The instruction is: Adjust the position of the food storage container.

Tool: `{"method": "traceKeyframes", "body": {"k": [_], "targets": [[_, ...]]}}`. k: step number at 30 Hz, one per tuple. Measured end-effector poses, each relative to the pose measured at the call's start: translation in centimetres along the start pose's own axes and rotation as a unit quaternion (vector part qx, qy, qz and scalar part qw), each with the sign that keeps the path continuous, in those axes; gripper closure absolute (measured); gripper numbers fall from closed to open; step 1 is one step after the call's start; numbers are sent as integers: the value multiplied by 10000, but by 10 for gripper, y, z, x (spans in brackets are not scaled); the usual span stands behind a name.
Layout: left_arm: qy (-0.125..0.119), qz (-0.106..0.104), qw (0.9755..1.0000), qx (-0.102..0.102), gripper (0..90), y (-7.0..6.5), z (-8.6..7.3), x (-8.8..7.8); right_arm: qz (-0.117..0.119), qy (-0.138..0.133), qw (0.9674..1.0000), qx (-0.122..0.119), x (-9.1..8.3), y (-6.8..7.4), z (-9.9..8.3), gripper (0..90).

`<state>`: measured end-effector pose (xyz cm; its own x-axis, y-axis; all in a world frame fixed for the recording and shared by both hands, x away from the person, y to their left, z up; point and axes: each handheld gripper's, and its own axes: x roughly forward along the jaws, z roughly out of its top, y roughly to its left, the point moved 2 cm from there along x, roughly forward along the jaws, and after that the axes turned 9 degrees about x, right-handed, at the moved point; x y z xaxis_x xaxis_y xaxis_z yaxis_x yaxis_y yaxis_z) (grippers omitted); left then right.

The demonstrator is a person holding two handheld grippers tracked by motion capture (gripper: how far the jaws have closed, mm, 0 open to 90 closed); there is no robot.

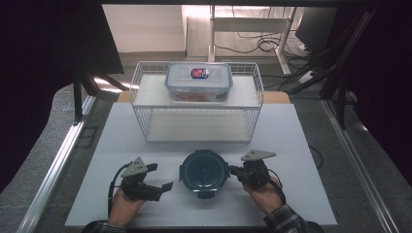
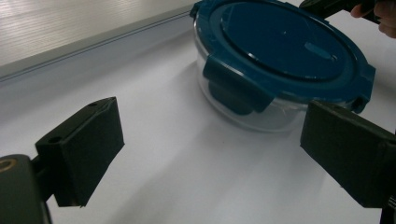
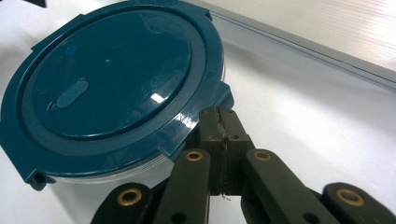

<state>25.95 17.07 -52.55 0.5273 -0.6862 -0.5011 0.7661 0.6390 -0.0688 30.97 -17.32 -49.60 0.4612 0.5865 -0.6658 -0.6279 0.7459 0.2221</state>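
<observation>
Now, high view: round glass container with blue lid (image 1: pixel 204 171) at table centre, near edge, below wire basket (image 1: pixel 145 92). Left gripper (image 1: pixel 163 177) at 9 o'clock of it, jaws wide apart, holding nothing.

Left gripper view: latch tab (image 2: pixel 236 88) faces jaws, probably next target.

Right gripper view: right gripper (image 3: pixel 223 122) jaws together, tips against lid rim at 3 o'clock, likely to steady container.

The left black two-jaw gripper (image 1: pixel 163 177), held in the person's left hand (image 1: pixel 124 204) near the white table's front edge, points rightward with its jaws spread wide, nothing between them. The right black two-jaw gripper (image 1: pixel 232 170), in the right hand (image 1: pixel 265 191), points leftward, jaws pressed together.
</observation>
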Motion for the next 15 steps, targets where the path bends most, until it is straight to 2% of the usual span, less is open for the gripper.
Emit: {"method": "traceKeyframes", "body": {"k": [7,11,15], "targets": [[7,10,10000,0,54,0,0,-1,137,-14,9998,-176,8,15,1,892],[9,62,10000,14,55,0,-1,-4,229,22,9993,-300,9,12,3,889],[-11,121,9999,-42,57,1,-3,-9,69,-52,9988,-475,5,7,4,854]]}}
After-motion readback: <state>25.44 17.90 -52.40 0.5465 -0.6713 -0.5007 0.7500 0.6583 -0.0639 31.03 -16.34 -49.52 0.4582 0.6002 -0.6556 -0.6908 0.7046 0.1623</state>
